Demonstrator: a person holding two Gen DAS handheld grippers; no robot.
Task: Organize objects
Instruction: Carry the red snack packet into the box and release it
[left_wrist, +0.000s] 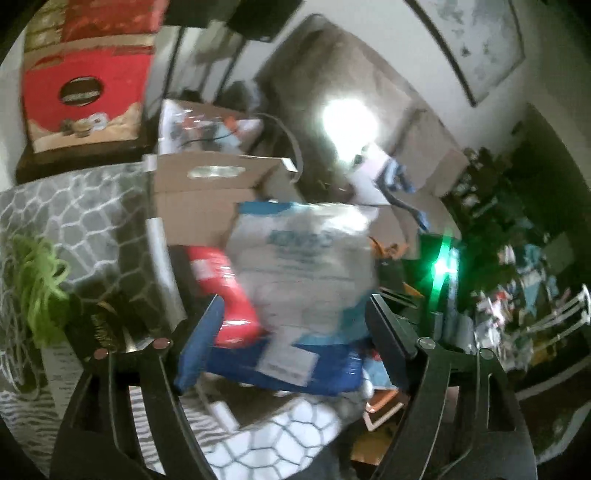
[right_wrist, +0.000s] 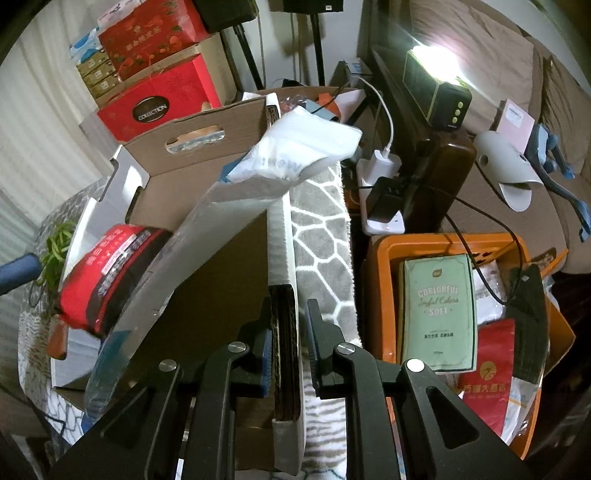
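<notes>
The right gripper (right_wrist: 289, 339) straddles the near wall of the brown corrugated cardboard box (right_wrist: 207, 177): one finger sits inside the wall, the other outside, with a narrow gap showing on the outer side, so I cannot tell whether the jaws actually pinch it. Inside the box lies a red and black plastic-wrapped packet (right_wrist: 107, 273), and a white and blue plastic bag (right_wrist: 295, 155) leans across the box's far corner. Just outside the wall runs a grey plush blanket with a white cell pattern (right_wrist: 321, 251). Beside it stands an orange plastic crate (right_wrist: 384, 280) holding a pale green soft pack printed with white lettering (right_wrist: 436, 310).

In the blurred left wrist view, the left gripper (left_wrist: 295, 321) has its jaws spread wide on either side of the white and blue plastic bag (left_wrist: 303, 266); contact is unclear. The red packet (left_wrist: 229, 295) lies against the bag's left side, with the cardboard box wall (left_wrist: 199, 206) behind them.
</notes>
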